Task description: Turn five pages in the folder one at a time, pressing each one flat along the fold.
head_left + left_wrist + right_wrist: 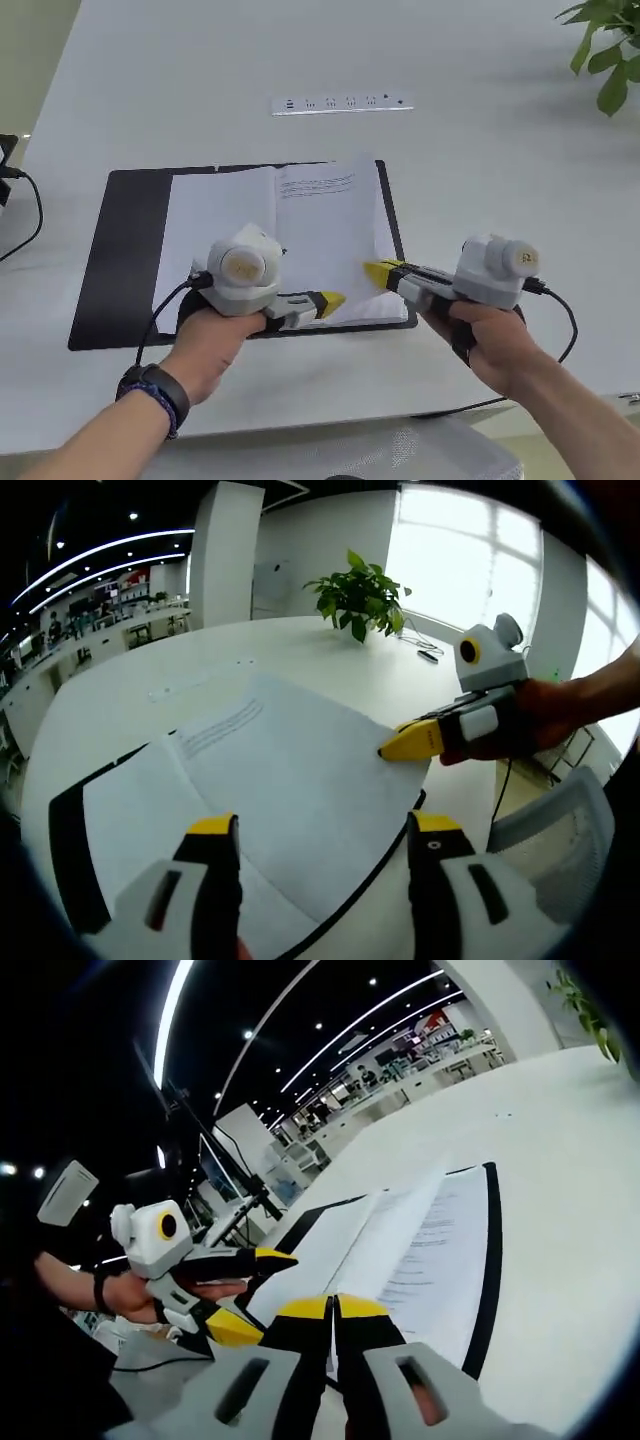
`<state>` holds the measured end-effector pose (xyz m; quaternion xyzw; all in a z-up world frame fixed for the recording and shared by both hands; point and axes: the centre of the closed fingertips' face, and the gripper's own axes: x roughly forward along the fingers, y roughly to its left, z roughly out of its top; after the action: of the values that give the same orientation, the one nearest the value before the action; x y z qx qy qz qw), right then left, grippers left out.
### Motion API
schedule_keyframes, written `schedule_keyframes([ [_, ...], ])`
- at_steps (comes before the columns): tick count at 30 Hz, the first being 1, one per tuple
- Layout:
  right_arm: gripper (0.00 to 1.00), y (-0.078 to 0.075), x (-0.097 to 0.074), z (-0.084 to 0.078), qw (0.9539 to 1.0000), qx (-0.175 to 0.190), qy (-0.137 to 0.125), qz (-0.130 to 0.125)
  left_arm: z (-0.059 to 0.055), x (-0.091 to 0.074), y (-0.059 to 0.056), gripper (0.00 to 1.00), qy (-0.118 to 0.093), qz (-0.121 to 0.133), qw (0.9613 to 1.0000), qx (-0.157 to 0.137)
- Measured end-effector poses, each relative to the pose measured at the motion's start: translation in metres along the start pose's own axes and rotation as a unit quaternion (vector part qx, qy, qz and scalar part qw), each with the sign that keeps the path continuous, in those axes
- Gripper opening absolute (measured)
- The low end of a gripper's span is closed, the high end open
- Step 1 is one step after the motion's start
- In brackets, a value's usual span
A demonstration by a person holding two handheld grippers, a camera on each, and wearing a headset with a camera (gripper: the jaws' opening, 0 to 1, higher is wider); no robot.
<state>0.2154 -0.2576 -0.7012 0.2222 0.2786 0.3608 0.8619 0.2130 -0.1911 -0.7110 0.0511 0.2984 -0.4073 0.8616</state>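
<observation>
Left gripper (pixel 330 299), jaws spread wide, hangs over the 6 o'clock edge of the open black folder (pixel 130 260) on the white table (pixel 500 180). At 3 o'clock from it, the right gripper (pixel 378 272) pinches the raised page (pixel 335 215) by its 5 o'clock corner.

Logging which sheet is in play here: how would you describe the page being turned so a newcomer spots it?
A black folder lies open on the white table. The page is the sheet on its right half, with a few printed lines near the top. Unlike the flat sheets beside it, it stands lifted, its edge pinched in the right gripper.
</observation>
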Motion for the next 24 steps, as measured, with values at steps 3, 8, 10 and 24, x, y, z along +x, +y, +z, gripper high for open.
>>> schedule_keyframes([
  [3, 0.00, 0.010, 0.008, 0.001, 1.0000, -0.007, 0.003, 0.007, 0.000, -0.011, 0.007, 0.68, -0.007, 0.008, 0.9999, -0.004],
  [8, 0.00, 0.029, 0.020, 0.006, 0.9998, -0.013, 0.001, 0.017, -0.004, -0.029, 0.021, 0.68, -0.014, 0.024, 0.9995, -0.010],
  [10, 0.00, 0.034, 0.024, 0.008, 0.9997, -0.014, -0.001, 0.021, -0.004, -0.036, 0.025, 0.68, -0.017, 0.029, 0.9994, -0.010],
  [24, 0.00, 0.080, 0.065, 0.016, 0.9984, -0.021, -0.014, 0.050, -0.020, -0.089, 0.062, 0.70, -0.031, 0.070, 0.9969, -0.020],
])
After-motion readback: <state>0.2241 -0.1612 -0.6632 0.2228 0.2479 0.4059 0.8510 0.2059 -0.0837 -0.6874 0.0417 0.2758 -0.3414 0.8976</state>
